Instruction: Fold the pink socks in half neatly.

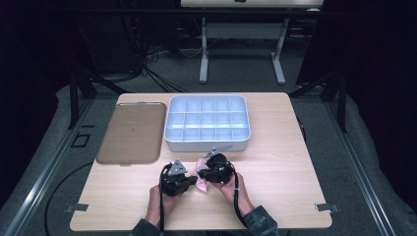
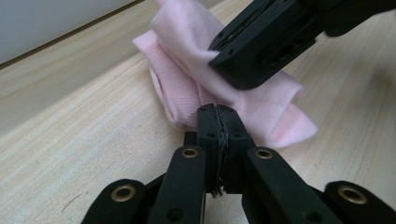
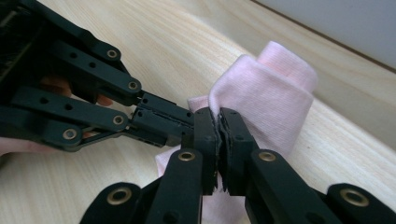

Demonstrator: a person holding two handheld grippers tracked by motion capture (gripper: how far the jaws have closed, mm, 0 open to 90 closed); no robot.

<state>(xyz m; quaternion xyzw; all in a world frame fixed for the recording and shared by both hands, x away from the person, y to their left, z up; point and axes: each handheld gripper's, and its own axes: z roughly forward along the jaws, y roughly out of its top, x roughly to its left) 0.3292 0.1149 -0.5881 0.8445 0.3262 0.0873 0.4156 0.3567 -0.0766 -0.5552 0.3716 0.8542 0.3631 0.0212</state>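
A pink cloth [image 1: 201, 185] lies folded on the wooden table [image 1: 275, 187] near its front edge, just in front of the white tray. My left gripper [image 2: 217, 112] is shut, its tips pinching the near edge of the pink cloth [image 2: 187, 88]. My right gripper [image 3: 217, 114] is shut on an upper fold of the pink cloth [image 3: 266, 88]. The two grippers point at each other from left and right, tips almost meeting over the cloth. In the high view the left gripper [image 1: 193, 181] and the right gripper [image 1: 201, 174] are each held in a hand.
A white tray [image 1: 206, 145] divided into several compartments stands at the back middle of the table. A flat brown tray [image 1: 130, 132] lies to its left. Bare wood stretches to the right of the hands.
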